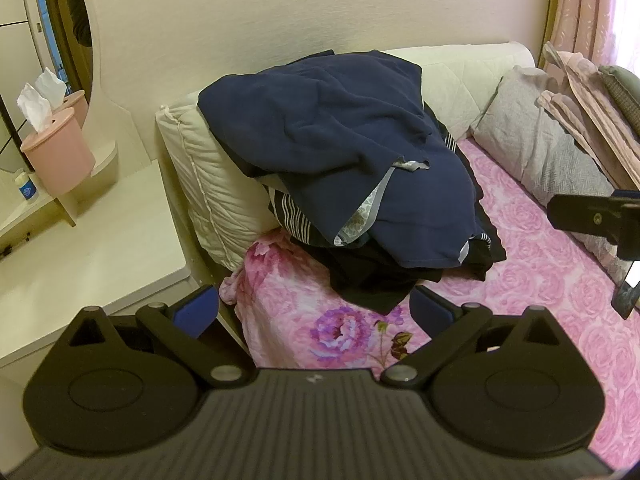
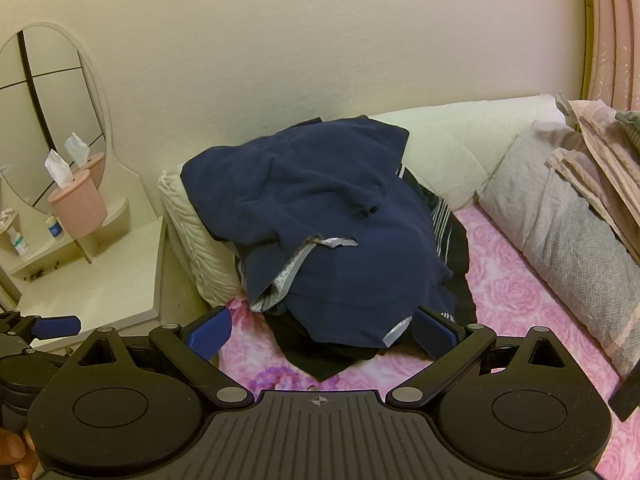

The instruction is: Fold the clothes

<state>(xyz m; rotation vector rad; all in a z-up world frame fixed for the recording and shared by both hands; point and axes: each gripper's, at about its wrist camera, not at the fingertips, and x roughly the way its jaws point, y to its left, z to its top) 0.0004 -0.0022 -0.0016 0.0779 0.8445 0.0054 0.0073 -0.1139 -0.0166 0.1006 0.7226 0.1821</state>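
Observation:
A heap of dark clothes lies on the pink floral bed (image 1: 532, 240), leaning on a cream pillow (image 1: 208, 176). On top is a navy garment (image 1: 340, 136) with grey floral lining, over striped and black pieces (image 1: 360, 276). The same navy garment (image 2: 320, 208) fills the middle of the right wrist view. My left gripper (image 1: 316, 312) is open and empty, just short of the heap's near edge. My right gripper (image 2: 324, 334) is open and empty, its fingers on either side of the heap's near hem without touching. Each gripper shows at the edge of the other's view.
A cream dressing table (image 1: 80, 248) with an oval mirror stands left of the bed, holding a pink tissue box (image 1: 60, 156) and small bottles. A grey pillow (image 1: 536, 148) and folded pink cloth (image 1: 592, 112) lie at the right. A cream headboard cushion (image 2: 460, 148) runs along the wall.

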